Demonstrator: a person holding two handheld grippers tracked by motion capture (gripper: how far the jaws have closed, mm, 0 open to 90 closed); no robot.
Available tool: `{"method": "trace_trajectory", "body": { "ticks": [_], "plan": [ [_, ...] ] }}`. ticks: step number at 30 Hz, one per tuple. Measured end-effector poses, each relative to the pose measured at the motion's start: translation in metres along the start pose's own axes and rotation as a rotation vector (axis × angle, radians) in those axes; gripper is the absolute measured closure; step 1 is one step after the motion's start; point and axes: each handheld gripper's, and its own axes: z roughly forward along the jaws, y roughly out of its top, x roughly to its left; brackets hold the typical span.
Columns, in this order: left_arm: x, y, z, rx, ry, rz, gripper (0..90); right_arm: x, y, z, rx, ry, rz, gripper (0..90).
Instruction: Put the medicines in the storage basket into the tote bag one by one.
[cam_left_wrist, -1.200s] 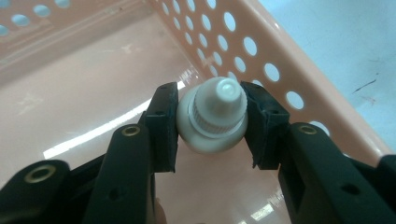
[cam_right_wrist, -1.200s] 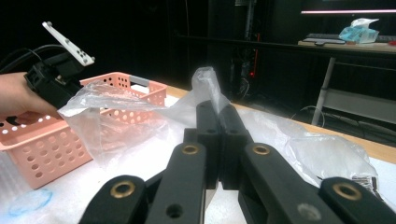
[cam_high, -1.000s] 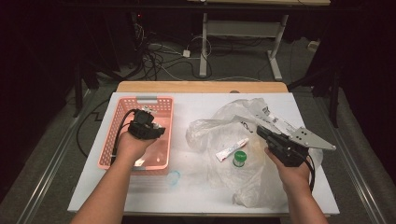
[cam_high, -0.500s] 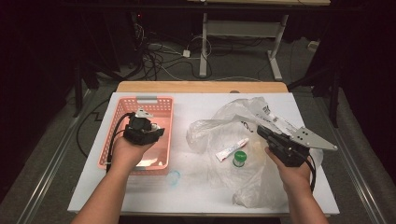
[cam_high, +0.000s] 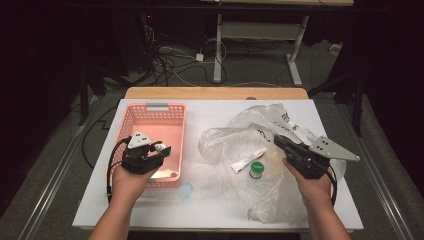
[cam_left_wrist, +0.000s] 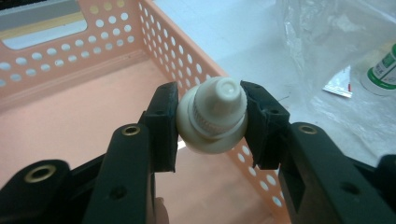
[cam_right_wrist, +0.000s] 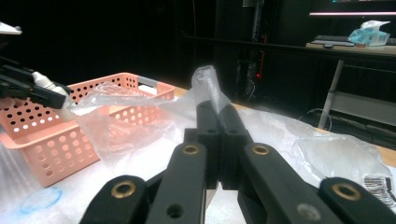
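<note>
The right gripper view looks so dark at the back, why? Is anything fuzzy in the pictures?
Right gripper view: the room behind is unlit, while the white table and pink perforated plastic basket are bright. Left gripper view: the small white capped bottle in the left gripper is sharp, the clear plastic bag behind is soft. High view: lit table, dark surroundings.

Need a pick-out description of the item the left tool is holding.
Find the pink basket at the table's left. Over its near right wall, the left tool clamps a small white bottle with a ribbed screw cap; the green-capped bottle lies on the clear bag.
</note>
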Motion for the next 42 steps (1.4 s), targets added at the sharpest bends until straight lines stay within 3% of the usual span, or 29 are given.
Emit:
{"method": "trace_trajectory", "body": {
  "ticks": [8, 13, 24, 29, 42],
  "plan": [
    [-0.005, -0.023, -0.013, -0.092, -0.016, -0.018, 58.0, 0.002, 0.000, 0.001, 0.003, -0.003, -0.012, 90.0],
    [-0.011, -0.024, -0.019, -0.127, -0.037, -0.032, 58.0, 0.002, -0.002, 0.002, 0.009, -0.004, -0.014, 90.0],
    [-0.033, -0.020, -0.020, -0.138, -0.109, 0.010, 58.1, 0.002, -0.001, 0.000, 0.003, -0.002, -0.008, 90.0],
    [-0.041, -0.018, -0.020, -0.143, -0.118, 0.027, 58.1, 0.003, -0.001, 0.000, 0.000, 0.003, -0.011, 90.0],
    [-0.066, -0.015, -0.004, -0.114, -0.191, 0.069, 58.1, 0.001, -0.001, 0.000, 0.001, 0.004, -0.007, 90.0]
  ]
}}
